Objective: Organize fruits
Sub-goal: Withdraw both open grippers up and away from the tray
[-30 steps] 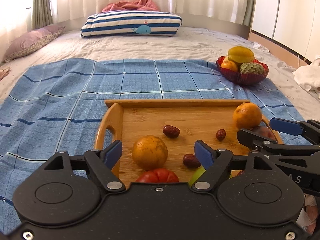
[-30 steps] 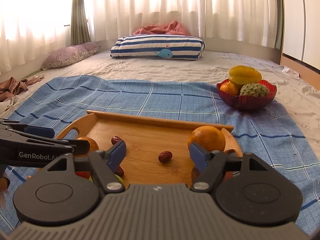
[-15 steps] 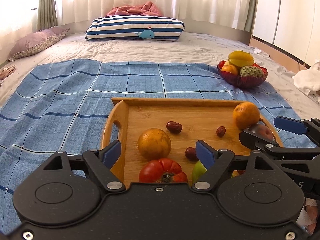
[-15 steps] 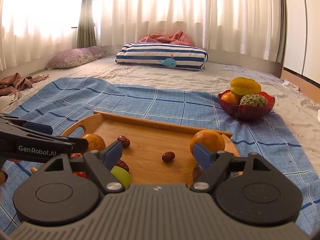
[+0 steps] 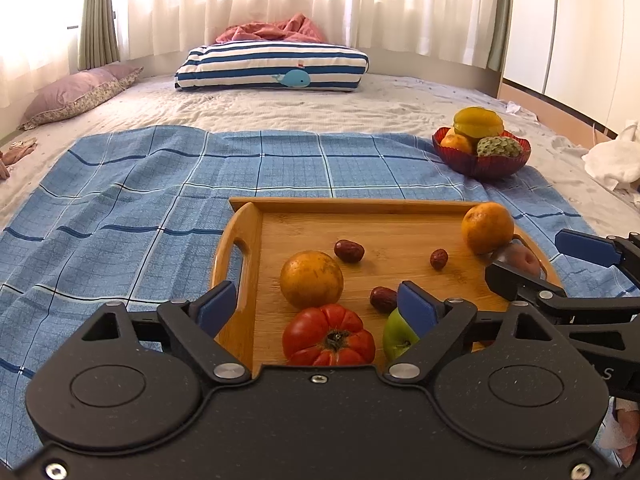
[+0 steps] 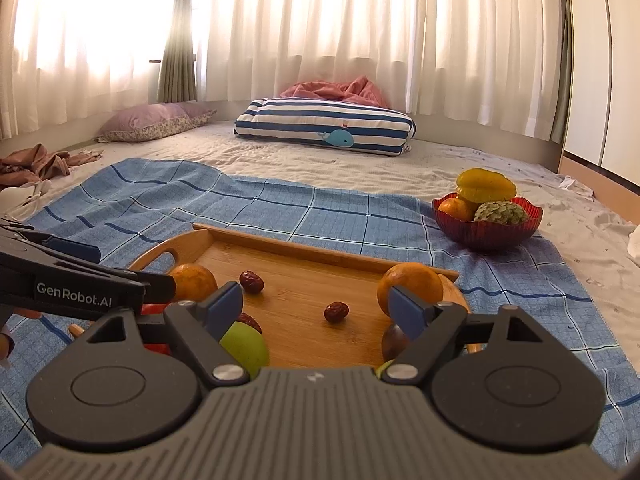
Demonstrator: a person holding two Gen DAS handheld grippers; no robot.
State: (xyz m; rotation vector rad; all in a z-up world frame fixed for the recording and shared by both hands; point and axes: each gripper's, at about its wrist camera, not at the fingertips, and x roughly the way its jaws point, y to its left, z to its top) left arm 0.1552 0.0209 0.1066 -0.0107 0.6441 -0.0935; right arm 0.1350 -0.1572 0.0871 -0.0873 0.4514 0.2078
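Note:
A wooden tray (image 5: 352,202) lies on the blue checked cloth. It holds a red tomato (image 5: 328,336), a green apple (image 5: 394,342), two oranges (image 5: 311,279) (image 5: 487,227), three dates (image 5: 349,250) and a purplish fruit (image 5: 516,258). My left gripper (image 5: 316,304) hovers over the tray's near left part, its jaws opening, with nothing pressed between the pads. My right gripper (image 6: 316,302) stands open over the tray's near right side, empty; its fingers (image 5: 520,286) reach in beside the purplish fruit. A red bowl (image 6: 486,236) of fruit sits at far right.
The tray sits on a blue checked cloth (image 5: 120,216) spread over a bed. A striped whale pillow (image 5: 272,66) and a purple pillow (image 5: 76,94) lie at the back. White cloth (image 5: 612,160) is bunched at the right edge, brown clothes (image 6: 36,162) at the left.
Both grippers have drawn back a little from the tray, so the tomato and green apple show more fully. The left jaws stand slightly wider.

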